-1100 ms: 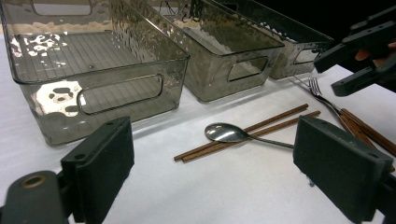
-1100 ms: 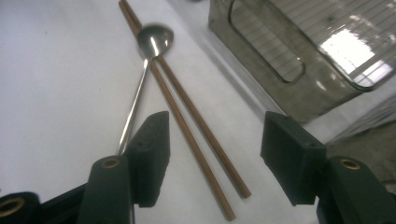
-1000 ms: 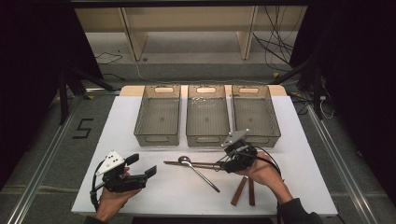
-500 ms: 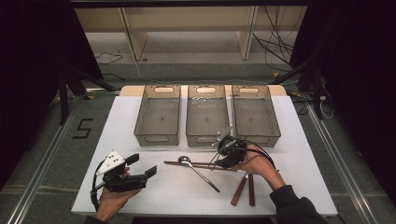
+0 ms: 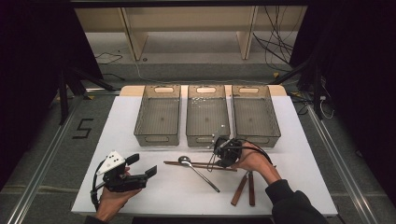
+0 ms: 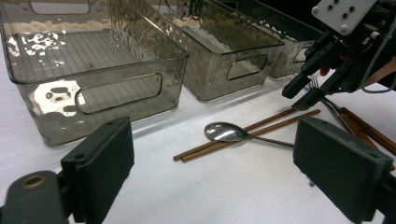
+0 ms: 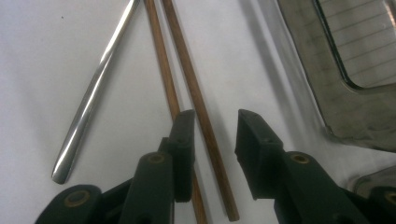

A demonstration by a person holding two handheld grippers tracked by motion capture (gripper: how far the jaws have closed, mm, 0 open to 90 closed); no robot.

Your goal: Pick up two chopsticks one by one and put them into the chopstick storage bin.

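A pair of brown chopsticks (image 5: 201, 164) lies across the white table (image 5: 289, 154), with a metal spoon (image 5: 198, 171) crossing it. My right gripper (image 5: 213, 160) is lowered over the chopsticks' right end. In the right gripper view its jaws (image 7: 215, 135) have just been closing. One chopstick (image 7: 187, 74) runs between them untouched and the other passes under the left jaw. The spoon's handle (image 7: 93, 98) lies to the left. My left gripper (image 5: 142, 164) rests open at the front left, its pads (image 6: 100, 172) wide apart, facing the spoon (image 6: 224, 132), the chopsticks (image 6: 243, 135) and the right gripper (image 6: 299, 93).
Three clear grey bins (image 5: 156, 138) (image 5: 205, 139) (image 5: 261, 138) stand side by side at the back of the table. Two brown-handled pieces of cutlery (image 5: 245, 189) lie at the front right, beside the person's right wrist.
The right gripper has moved left and down onto the right end of the chopsticks, and its jaws have narrowed. The left gripper has stayed where it was.
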